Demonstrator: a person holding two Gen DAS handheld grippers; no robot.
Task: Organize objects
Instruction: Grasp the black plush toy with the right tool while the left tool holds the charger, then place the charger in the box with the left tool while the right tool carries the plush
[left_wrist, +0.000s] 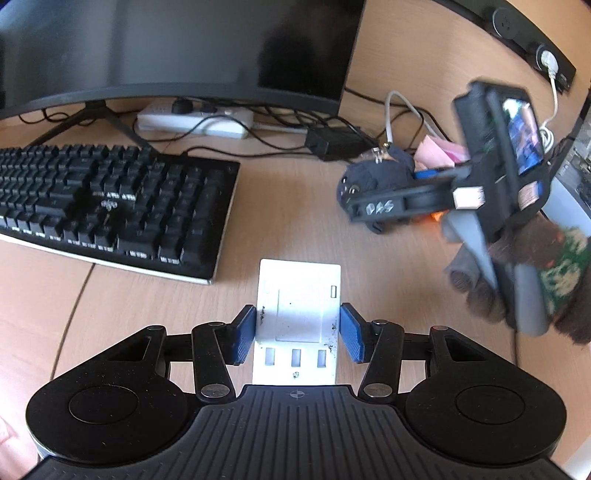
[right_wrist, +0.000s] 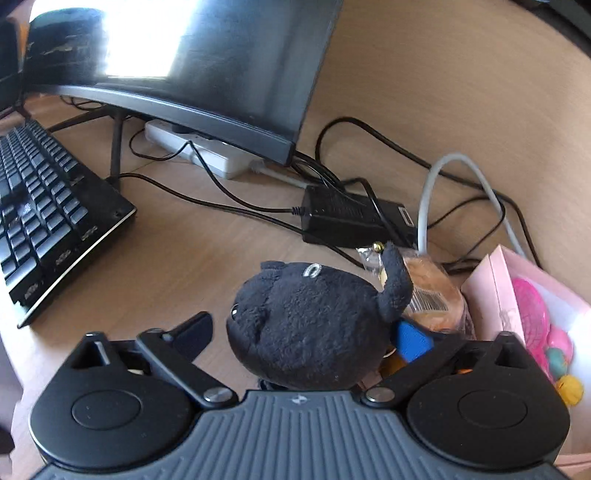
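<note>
Only the left view shows the left claw (left_wrist: 297, 332) clamping a white adapter (left_wrist: 299, 314). The right view shows the right claw (right_wrist: 306, 339) spread around a black plush (right_wrist: 306, 325), beside a pink box (right_wrist: 532, 295).

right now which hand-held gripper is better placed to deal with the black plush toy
Right. The right hand-held gripper already has its open fingers on either side of the black plush toy, while the left hand-held gripper is shut on the white charger block nearer the keyboard.
</note>
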